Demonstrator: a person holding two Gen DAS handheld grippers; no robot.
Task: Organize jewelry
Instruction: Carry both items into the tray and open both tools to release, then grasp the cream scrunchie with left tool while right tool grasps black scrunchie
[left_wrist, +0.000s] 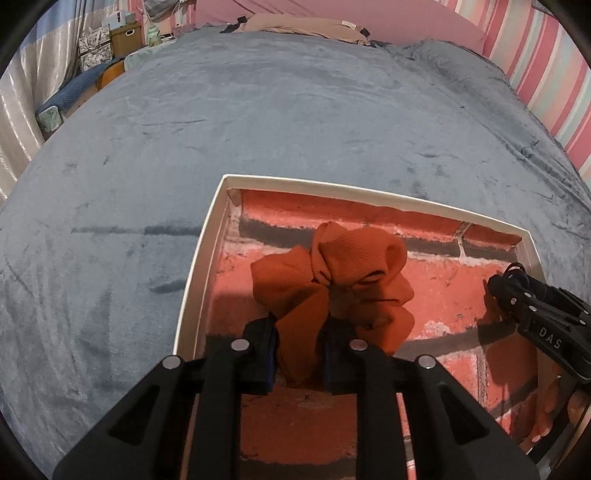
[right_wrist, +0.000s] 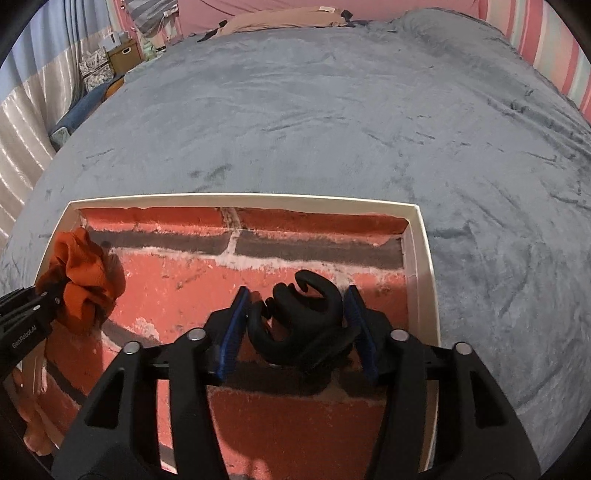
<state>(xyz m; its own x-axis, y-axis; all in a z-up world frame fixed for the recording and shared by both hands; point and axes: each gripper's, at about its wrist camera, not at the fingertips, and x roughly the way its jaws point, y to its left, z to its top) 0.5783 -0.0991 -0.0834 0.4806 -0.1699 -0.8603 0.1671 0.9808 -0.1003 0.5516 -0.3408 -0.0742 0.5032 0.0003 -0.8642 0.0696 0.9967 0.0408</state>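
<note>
Over the brick-lined box (left_wrist: 192, 280), both tools tilt steeply down; left tool (left_wrist: 300, 354) pinches scrunchie (left_wrist: 332, 280); right tool (right_wrist: 295, 332) brackets claw clip (right_wrist: 299, 325)

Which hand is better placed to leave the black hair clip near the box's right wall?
Right. The black clip already sits between the right gripper's fingers, beside that wall of the box; the left gripper is across it, around the orange scrunchie.

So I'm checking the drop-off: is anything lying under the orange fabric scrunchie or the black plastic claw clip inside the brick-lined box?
Nothing visible: bare brick lining lies below the orange fabric scrunchie and the black plastic claw clip in the white-rimmed box.
</note>
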